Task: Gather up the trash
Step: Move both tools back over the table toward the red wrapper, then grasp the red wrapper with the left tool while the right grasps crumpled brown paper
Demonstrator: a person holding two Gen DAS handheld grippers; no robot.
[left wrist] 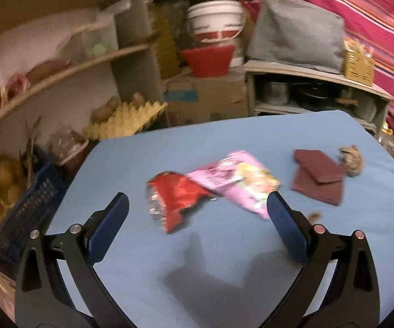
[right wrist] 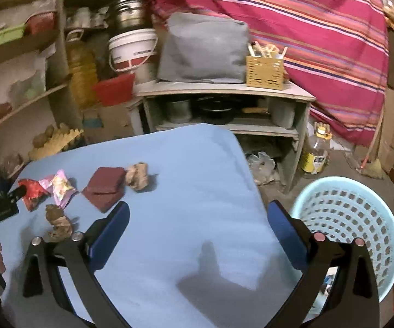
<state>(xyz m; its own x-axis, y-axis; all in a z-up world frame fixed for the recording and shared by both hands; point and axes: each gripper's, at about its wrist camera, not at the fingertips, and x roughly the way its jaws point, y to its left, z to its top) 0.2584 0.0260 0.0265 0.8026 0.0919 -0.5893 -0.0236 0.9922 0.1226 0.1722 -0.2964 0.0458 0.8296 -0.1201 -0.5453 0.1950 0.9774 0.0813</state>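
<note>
On the blue table (left wrist: 197, 246) lie a red foil wrapper (left wrist: 173, 199), a pink snack wrapper (left wrist: 238, 181), dark red folded paper (left wrist: 318, 176) and a crumpled brown paper ball (left wrist: 352, 160). My left gripper (left wrist: 197, 205) is open just short of the red and pink wrappers, holding nothing. In the right wrist view the same trash shows at the left: red wrapper (right wrist: 31, 192), pink wrapper (right wrist: 60, 187), dark red paper (right wrist: 105, 187), brown ball (right wrist: 136, 176) and another brown crumple (right wrist: 58, 222). My right gripper (right wrist: 198, 213) is open and empty over bare table (right wrist: 197, 191).
A light blue perforated basket (right wrist: 347, 227) stands on the floor right of the table. Behind the table are a low shelf with pots (right wrist: 224, 109), a white bucket (left wrist: 214, 20), an egg tray (left wrist: 125, 119) and a dark blue crate of produce (left wrist: 24, 207) at the left.
</note>
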